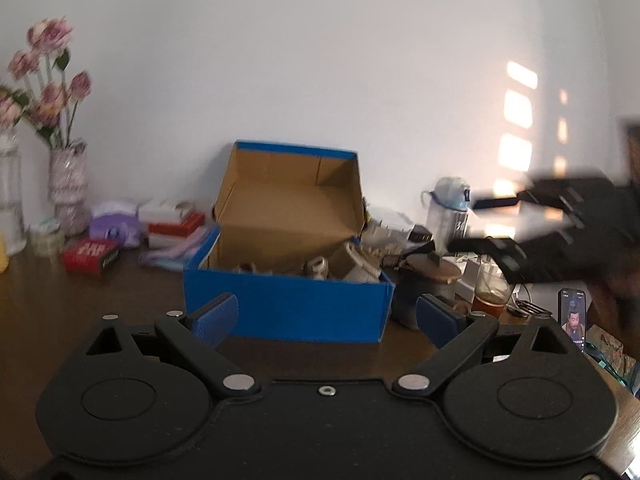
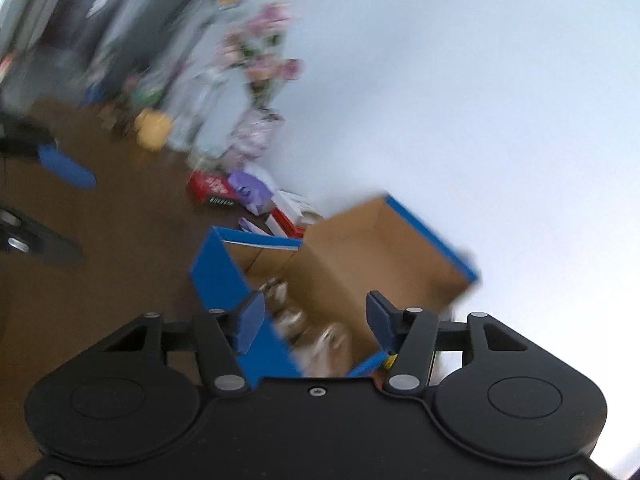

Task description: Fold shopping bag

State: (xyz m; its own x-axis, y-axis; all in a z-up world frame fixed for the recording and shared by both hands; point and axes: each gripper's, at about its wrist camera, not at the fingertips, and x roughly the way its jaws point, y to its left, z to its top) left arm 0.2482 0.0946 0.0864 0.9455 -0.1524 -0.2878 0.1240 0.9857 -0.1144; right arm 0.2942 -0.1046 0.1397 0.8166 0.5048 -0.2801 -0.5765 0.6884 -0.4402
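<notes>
Your left gripper (image 1: 326, 320) and right gripper (image 2: 316, 320) both stand spread and empty, aimed at the blue box (image 1: 286, 308). No shopping bag shows near the box, so I cannot tell which hand is nearer.

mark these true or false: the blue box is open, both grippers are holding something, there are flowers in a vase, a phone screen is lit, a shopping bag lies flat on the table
1. The blue box is open: true, its lid stands up against the wall.
2. Both grippers hold something: false. The left gripper and right gripper stand open with nothing between the pads.
3. Flowers stand in a vase: true.
4. A phone has its screen lit: true.
5. A shopping bag lies flat on the table: false, none can be made out there.
</notes>
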